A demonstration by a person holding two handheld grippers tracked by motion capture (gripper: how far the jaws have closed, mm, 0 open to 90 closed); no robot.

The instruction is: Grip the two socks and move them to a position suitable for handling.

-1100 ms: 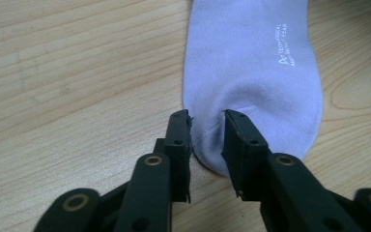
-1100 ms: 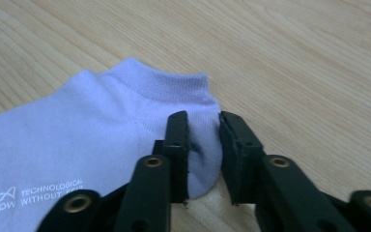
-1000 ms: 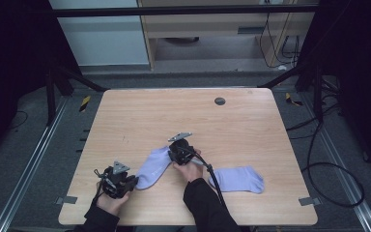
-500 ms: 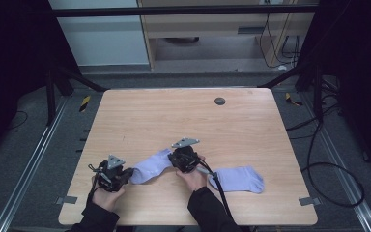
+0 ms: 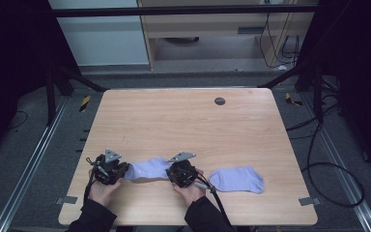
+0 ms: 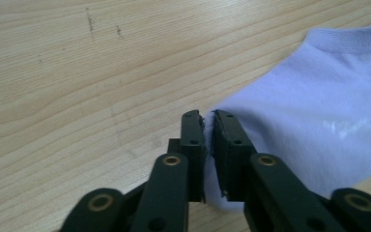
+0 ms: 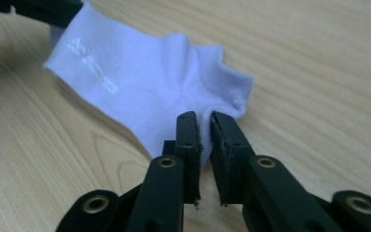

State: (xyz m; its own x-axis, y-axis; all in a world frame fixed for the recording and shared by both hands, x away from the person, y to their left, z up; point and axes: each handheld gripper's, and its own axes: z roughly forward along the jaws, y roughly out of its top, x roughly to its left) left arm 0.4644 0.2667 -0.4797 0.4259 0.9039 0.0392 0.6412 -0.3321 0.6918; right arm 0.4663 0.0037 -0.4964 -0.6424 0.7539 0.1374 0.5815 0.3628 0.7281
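Observation:
A pale lilac sock (image 5: 147, 170) lies stretched along the near part of the wooden table (image 5: 183, 121), between my two grippers. My left gripper (image 5: 124, 172) holds its left end. In the left gripper view the black jaws (image 6: 207, 116) stand almost together with the sock's (image 6: 319, 111) edge pinched between them. My right gripper (image 5: 170, 173) holds the other end, and its jaws (image 7: 204, 117) nip the cuff of the sock (image 7: 145, 82). Both pairs of jaws have just been opening slightly, with the fabric still between the pads. The left gripper (image 7: 38, 7) shows at the sock's far end.
A second lilac sock (image 5: 236, 180) lies flat on the table just right of my right hand. A small dark round hole (image 5: 219, 101) sits near the far edge. Cables and metal frame legs (image 5: 53, 92) surround the table on the floor.
My right gripper has moved toward the near edge with the sock's end, and the left gripper shifted a little. The sock has gone from slanting to lying level between them.

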